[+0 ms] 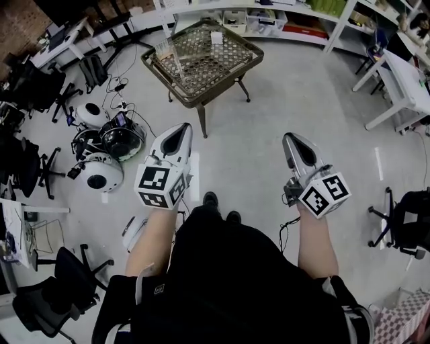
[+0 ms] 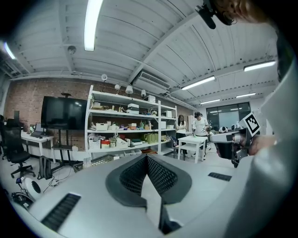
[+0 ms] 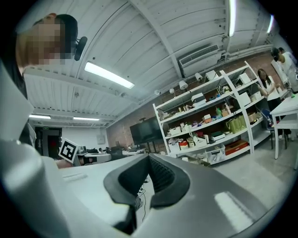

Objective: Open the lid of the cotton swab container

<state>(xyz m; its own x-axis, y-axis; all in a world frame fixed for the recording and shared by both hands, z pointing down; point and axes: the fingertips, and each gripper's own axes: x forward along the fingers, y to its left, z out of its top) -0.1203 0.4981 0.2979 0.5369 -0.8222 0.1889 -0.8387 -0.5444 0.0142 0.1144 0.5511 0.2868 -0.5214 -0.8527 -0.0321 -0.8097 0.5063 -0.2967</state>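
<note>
The pale floor [image 1: 282,101] takes up most of your head view, and it lies bare between your grippers and the table ahead. Long white shelves [image 1: 282,20] line the far wall. At the right edge stand white desks [image 1: 403,87], with a black office chair [image 1: 403,225] below them. The left side is tighter. More black chairs [image 1: 30,168] stand there, and just inside them sit round black-and-white machines [image 1: 101,168] with loose cables [image 1: 124,107] trailing over the floor towards the table.

The brown mesh-top table [image 1: 201,67] stands straight in front of you, well apart from both grippers. Its near corner and one splayed leg point at the gap between them.

Your left gripper [image 1: 180,131] and right gripper [image 1: 291,140] are held side by side above the floor, both aimed towards the table. In the left gripper view its jaws [image 2: 147,160] are pressed together with nothing between them. The right gripper view shows the same, with its jaws [image 3: 148,160] closed and empty.

On the table top a pale see-through item [image 1: 165,48] stands near the left edge and a small white box [image 1: 216,37] near the far side. Which of them is the cotton swab container is too small to tell. Neither gripper is near them.
</note>
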